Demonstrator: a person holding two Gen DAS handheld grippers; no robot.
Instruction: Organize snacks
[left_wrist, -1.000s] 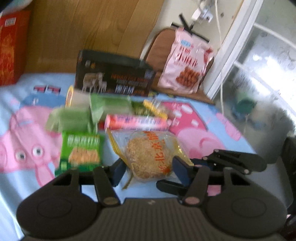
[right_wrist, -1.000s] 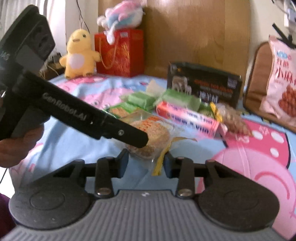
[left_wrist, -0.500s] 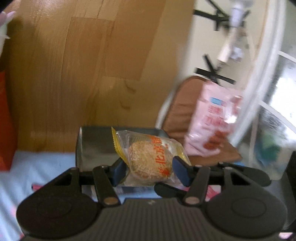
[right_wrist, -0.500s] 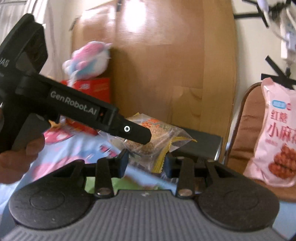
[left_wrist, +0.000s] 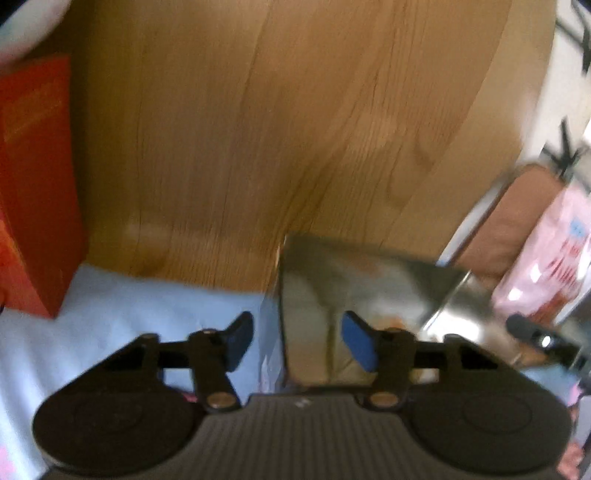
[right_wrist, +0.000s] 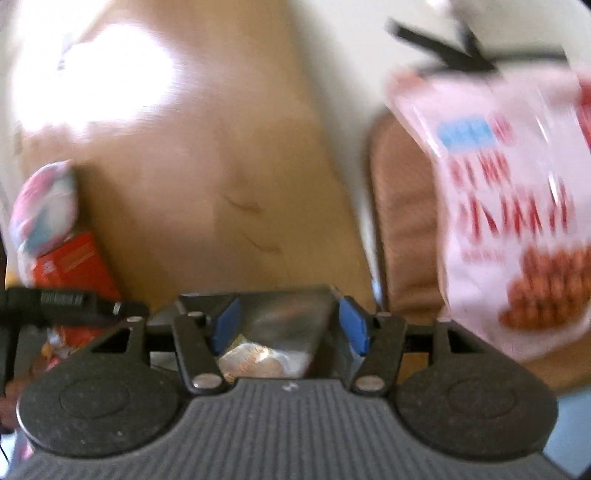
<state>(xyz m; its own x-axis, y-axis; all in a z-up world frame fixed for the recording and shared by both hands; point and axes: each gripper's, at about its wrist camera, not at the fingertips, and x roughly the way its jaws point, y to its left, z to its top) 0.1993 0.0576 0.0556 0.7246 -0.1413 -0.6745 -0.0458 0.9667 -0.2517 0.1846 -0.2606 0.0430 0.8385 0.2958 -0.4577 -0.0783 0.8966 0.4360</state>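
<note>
Between the blue pads of your left claw (left_wrist: 297, 341) nothing is held; its jaws stand wide apart above the open dark box (left_wrist: 369, 280), whose shiny inner walls fill the gap between them. Your right claw (right_wrist: 290, 326) is spread wide too and grips nothing. Just below its pads, inside the box (right_wrist: 266, 314), lies the wrapped sesame cake (right_wrist: 255, 363), partly hidden by the claw body. Off to the left in the right wrist view, the tip of your left claw shows as a dark bar. Behind the box rises a wooden headboard (left_wrist: 295, 129). A red carton (left_wrist: 33, 184) stands to the left on the light blue bedsheet (left_wrist: 129, 314), with a blurred plush toy (right_wrist: 40, 206) above it. To the right, a pink snack bag (right_wrist: 517, 206) leans on a brown chair (right_wrist: 402, 229). Both views are smeared by motion.
</note>
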